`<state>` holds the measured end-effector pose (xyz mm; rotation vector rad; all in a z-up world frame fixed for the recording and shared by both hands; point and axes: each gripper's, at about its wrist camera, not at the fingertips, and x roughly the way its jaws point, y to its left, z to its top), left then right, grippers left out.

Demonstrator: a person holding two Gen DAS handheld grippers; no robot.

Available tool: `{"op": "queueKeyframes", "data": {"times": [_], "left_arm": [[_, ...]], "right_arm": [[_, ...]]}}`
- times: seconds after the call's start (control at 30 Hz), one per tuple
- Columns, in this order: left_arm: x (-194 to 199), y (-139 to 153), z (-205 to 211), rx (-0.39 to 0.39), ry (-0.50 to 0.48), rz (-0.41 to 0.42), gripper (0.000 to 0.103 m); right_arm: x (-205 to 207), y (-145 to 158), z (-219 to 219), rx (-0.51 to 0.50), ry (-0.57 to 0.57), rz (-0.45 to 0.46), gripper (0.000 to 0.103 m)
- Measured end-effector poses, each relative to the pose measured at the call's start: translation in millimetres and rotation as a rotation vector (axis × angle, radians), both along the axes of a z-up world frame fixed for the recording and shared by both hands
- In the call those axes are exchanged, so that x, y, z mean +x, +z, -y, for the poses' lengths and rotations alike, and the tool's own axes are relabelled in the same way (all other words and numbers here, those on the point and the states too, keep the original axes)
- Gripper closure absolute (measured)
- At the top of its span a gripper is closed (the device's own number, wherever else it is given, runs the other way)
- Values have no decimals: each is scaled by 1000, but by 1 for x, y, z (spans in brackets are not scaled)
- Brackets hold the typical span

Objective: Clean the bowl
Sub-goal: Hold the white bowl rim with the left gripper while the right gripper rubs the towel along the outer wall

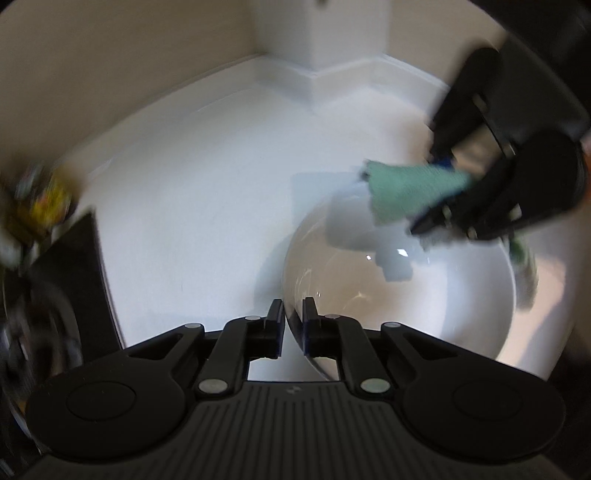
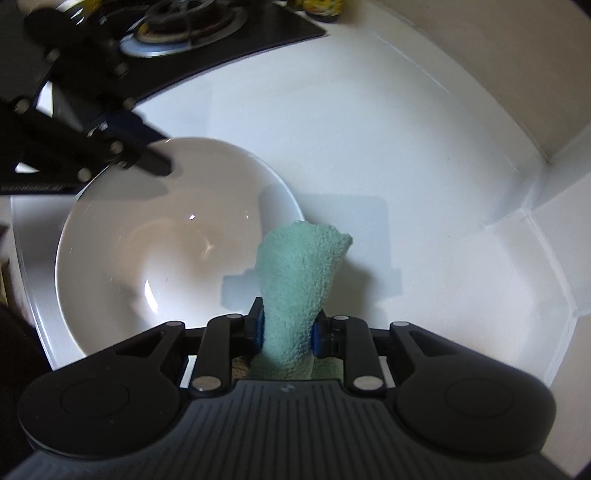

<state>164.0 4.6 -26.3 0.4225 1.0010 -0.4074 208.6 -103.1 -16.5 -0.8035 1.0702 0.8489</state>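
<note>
So there's one white bowl (image 2: 147, 258) sitting on the white table (image 2: 406, 147), one green terry cloth (image 2: 299, 280), and two grippers in play. Off to the side there's a black stovetop (image 2: 229, 40) with one burner (image 2: 184, 26) showing in the right wrist view, plus some yellow packaging (image 1: 44, 203) that's too blurry to identify.

The left gripper (image 1: 293, 317) has its jaws nearly together, one on each side of the bowl's rim, one pad outside and one inside. There's only a thin gap, and I honestly can't tell whether the pads are actually pressing on the rim or just sitting beside it.

The right gripper (image 2: 288, 328) is clamped on the green cloth, jaws about halfway apart with the bunched cloth filling the space between the blue pads (image 2: 258, 328). The cloth sticks out past the fingertips (kind of like a stubby tongue) and hangs over the bowl's far edge and the table beside it.
</note>
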Motion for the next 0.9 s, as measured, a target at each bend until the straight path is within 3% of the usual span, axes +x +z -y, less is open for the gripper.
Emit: {"op": "queueKeyframes", "data": {"times": [0.2,0.6,0.9], "left_arm": [[13,0,9,13,-49,-16,94],[-16,1,-6,-125,224,-16,93],[-1,-7,-6,-112,179,-12,94]], "right_arm": [[9,1,-21,20,-12,65,84],[13,-5,-2,88,-94,10,84],[1,-4,8,76,-69,-16,84]]}}
